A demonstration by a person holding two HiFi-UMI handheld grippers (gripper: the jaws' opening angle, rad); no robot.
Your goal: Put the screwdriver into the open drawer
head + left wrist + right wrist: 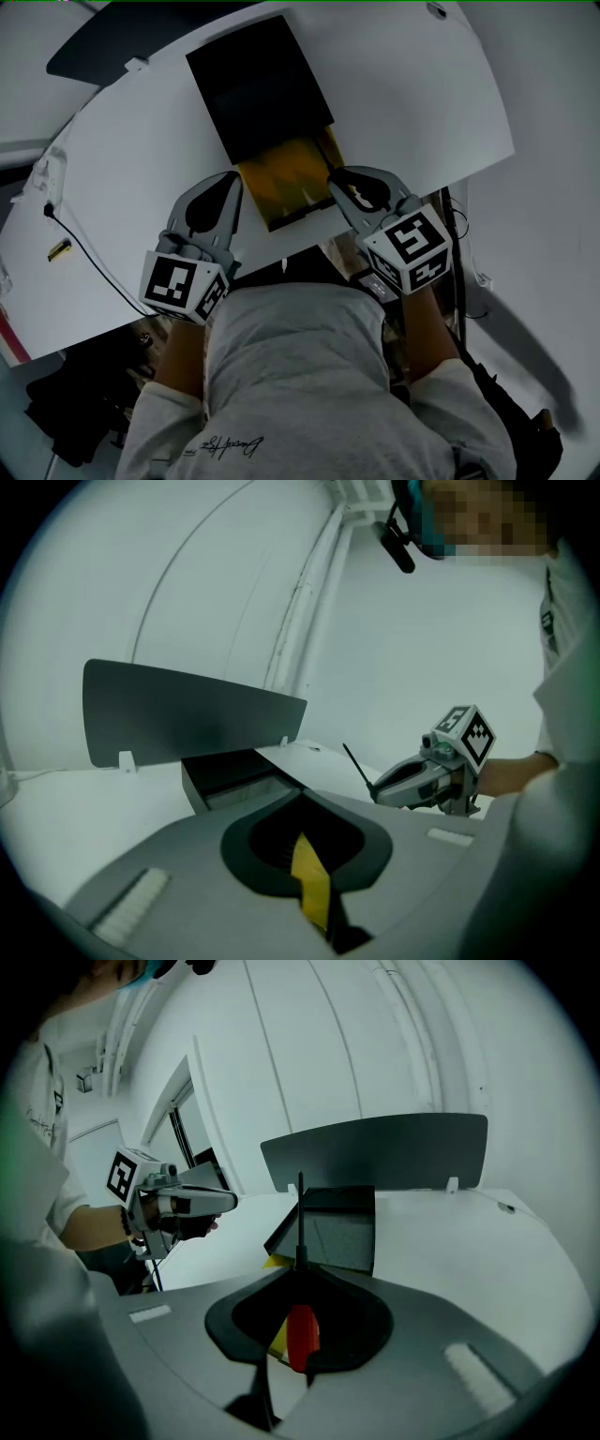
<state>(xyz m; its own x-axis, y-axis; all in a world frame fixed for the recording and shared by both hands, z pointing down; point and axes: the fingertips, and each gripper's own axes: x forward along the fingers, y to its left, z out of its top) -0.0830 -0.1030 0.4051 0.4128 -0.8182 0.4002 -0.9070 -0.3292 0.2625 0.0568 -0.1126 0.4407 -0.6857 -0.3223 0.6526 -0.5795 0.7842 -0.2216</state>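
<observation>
A black cabinet point(258, 84) stands on the white table point(422, 112), its yellow-lined drawer point(281, 183) pulled open toward me. My right gripper point(336, 176) hangs at the drawer's right front corner, shut on the screwdriver. The red handle point(300, 1335) sits between the jaws, and the thin black shaft point(300, 1218) points forward over the drawer point(333, 1232). In the left gripper view the shaft point(356, 761) sticks out of the right gripper point(422, 780). My left gripper point(234, 180) is at the drawer's left front corner, its fingertips together and nothing held. Yellow lining shows below the left gripper point(300, 794).
A black cable point(89, 253), a small yellow-and-black object point(59, 249) and a white strip point(52, 178) lie on the table's left part. A dark curved panel point(375, 1152) stands behind the table. My torso in a grey shirt point(300, 375) is close to the front edge.
</observation>
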